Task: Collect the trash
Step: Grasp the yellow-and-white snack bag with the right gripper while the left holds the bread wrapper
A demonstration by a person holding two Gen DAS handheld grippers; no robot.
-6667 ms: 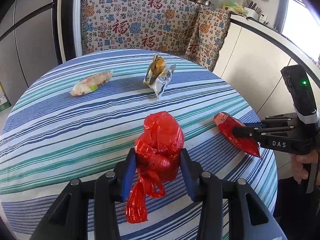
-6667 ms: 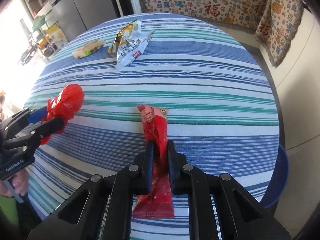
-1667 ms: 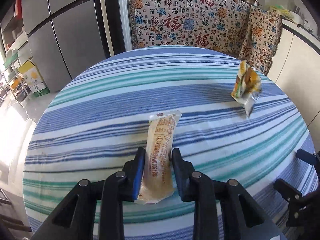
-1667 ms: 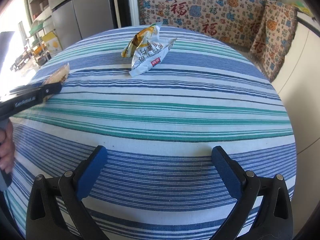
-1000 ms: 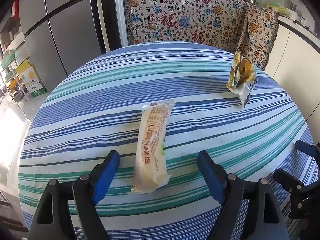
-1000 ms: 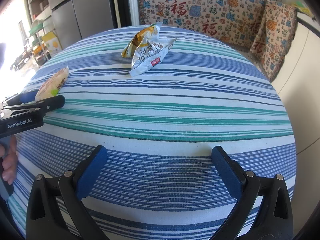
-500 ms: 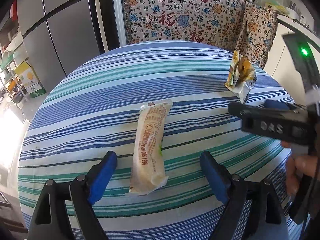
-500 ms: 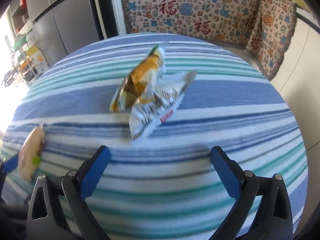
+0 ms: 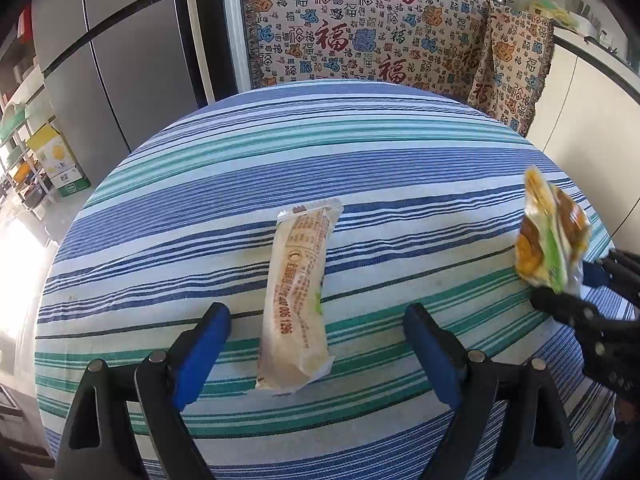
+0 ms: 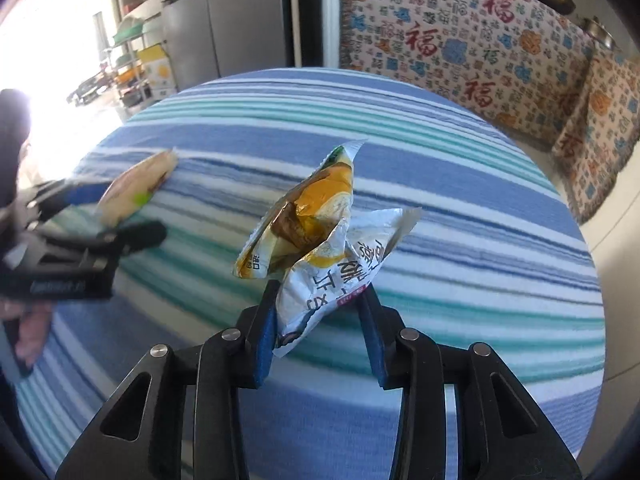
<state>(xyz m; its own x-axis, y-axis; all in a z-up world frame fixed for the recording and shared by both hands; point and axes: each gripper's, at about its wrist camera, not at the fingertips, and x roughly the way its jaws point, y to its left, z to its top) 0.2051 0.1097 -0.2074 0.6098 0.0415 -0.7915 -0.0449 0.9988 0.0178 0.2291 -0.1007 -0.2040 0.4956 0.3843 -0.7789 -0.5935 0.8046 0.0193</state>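
— While the left gripper [image 9: 316, 354] hangs over the striped counter [image 9: 360, 152], how do its jaws stand?
— Spread wide, either side of a long pale wrapper [image 9: 298, 300] lying flat, not touching it.
— And from the right wrist?
— The right gripper [image 10: 320, 316] has just been closing; its jaws pinch a crumpled silver-and-yellow packet [image 10: 320, 248], seemingly raised off the counter [image 10: 480, 184].
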